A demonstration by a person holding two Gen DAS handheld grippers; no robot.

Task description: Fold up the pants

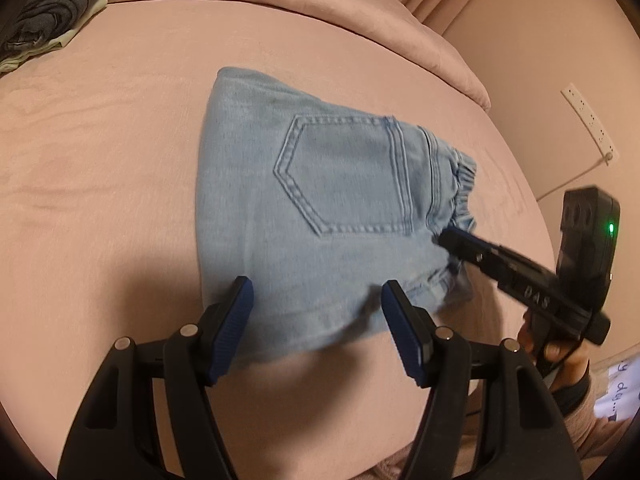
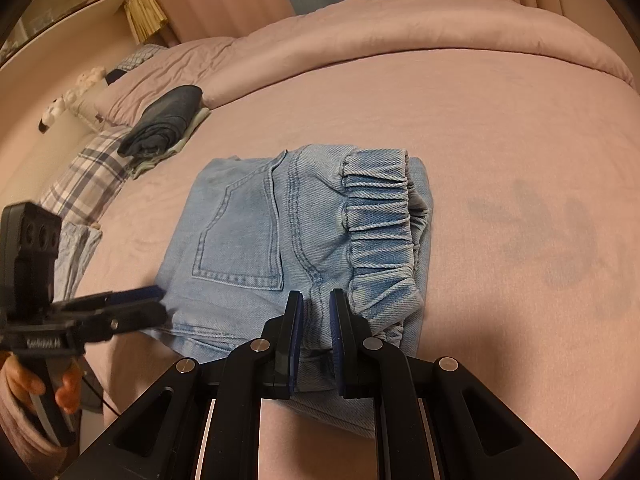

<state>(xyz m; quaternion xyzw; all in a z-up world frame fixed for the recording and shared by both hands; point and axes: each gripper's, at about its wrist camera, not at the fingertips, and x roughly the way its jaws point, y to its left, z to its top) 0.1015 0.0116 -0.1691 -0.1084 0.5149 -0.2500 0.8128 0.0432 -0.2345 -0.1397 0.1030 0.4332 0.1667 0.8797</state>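
Light blue denim pants point(image 1: 320, 200) lie folded into a compact bundle on the pink bed point(image 1: 100, 160), back pocket up and elastic waistband at the right. My left gripper point(image 1: 316, 294) is open, its blue pads spread just above the bundle's near edge, holding nothing. My right gripper point(image 2: 314, 304) has its jaws nearly together on a fold of the pants point(image 2: 248, 232) beside the waistband point(image 2: 380, 216). It also shows in the left wrist view point(image 1: 448, 236), its tip on the denim. The left gripper also shows in the right wrist view point(image 2: 160, 300) at the bundle's left corner.
A stack of folded dark clothes point(image 2: 164, 128) lies at the bed's far left, also seen in the left wrist view point(image 1: 44, 16). A plaid pillow point(image 2: 84, 176) and a soft toy point(image 2: 72, 104) sit beyond. A rolled pink duvet point(image 2: 400, 28) borders the back. A power strip point(image 1: 588, 124) hangs on the wall.
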